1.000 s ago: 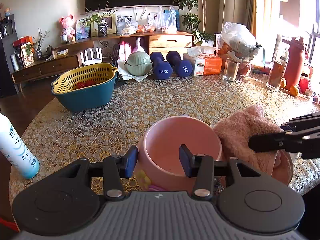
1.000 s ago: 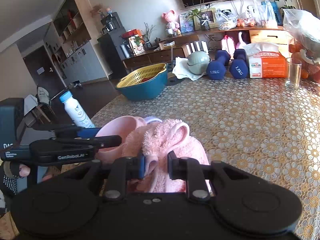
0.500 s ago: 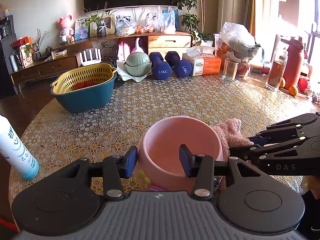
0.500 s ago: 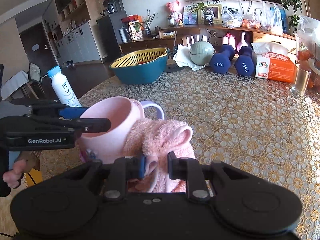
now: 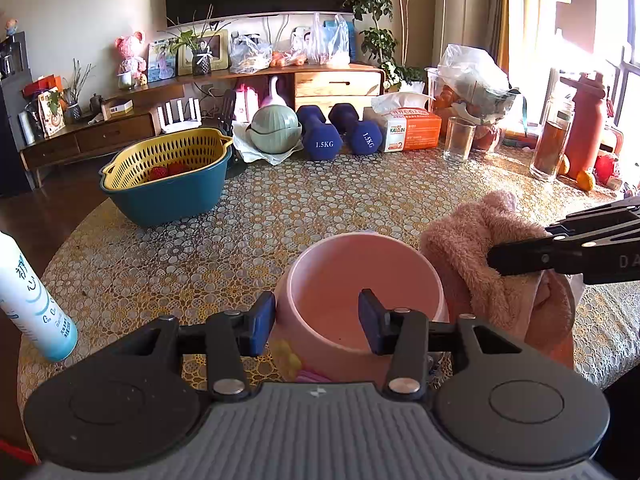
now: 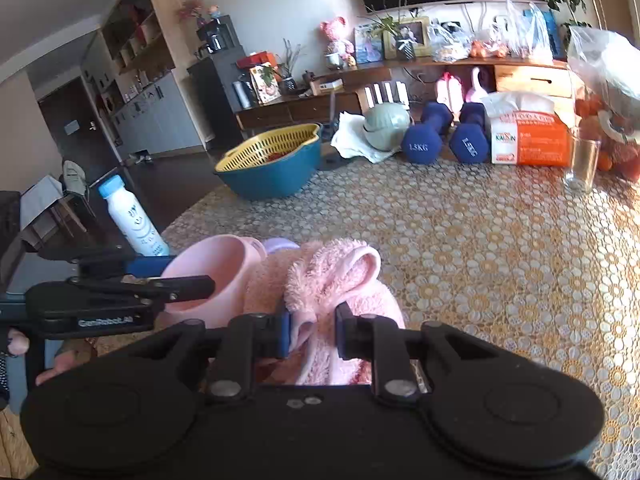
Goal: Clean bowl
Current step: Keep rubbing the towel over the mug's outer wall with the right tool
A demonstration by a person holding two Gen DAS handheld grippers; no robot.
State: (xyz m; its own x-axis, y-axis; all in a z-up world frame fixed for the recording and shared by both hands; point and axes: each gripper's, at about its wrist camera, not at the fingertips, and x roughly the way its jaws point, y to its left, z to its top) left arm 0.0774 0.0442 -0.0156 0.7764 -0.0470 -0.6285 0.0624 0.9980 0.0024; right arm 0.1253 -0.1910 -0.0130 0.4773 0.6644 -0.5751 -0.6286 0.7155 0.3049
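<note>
In the left wrist view a pink bowl [image 5: 360, 280] stands low in the centre. My left gripper [image 5: 316, 316] is shut on its near rim, one finger outside the wall and one inside. The inside of the bowl holds nothing. A fluffy pink cloth [image 5: 480, 248] presses against the bowl's right outer side, with my right gripper [image 5: 494, 258] shut on it. In the right wrist view the cloth [image 6: 332, 276] bunches between the fingers of my right gripper [image 6: 312, 330], beside the bowl [image 6: 212, 260] and my left gripper [image 6: 188, 276].
On the patterned table stand a blue basin with a yellow strainer [image 5: 168, 176], a white bottle [image 5: 28, 300] at the left edge, two blue dumbbells [image 5: 340, 132], a green bowl [image 5: 276, 128], an orange tissue pack [image 5: 412, 130], a glass [image 5: 458, 144] and bottles [image 5: 556, 140] at the right.
The right gripper dipped with the cloth down along the bowl's right side half a second ago, then came back up beside the rim. The left gripper kept its hold on the bowl.
</note>
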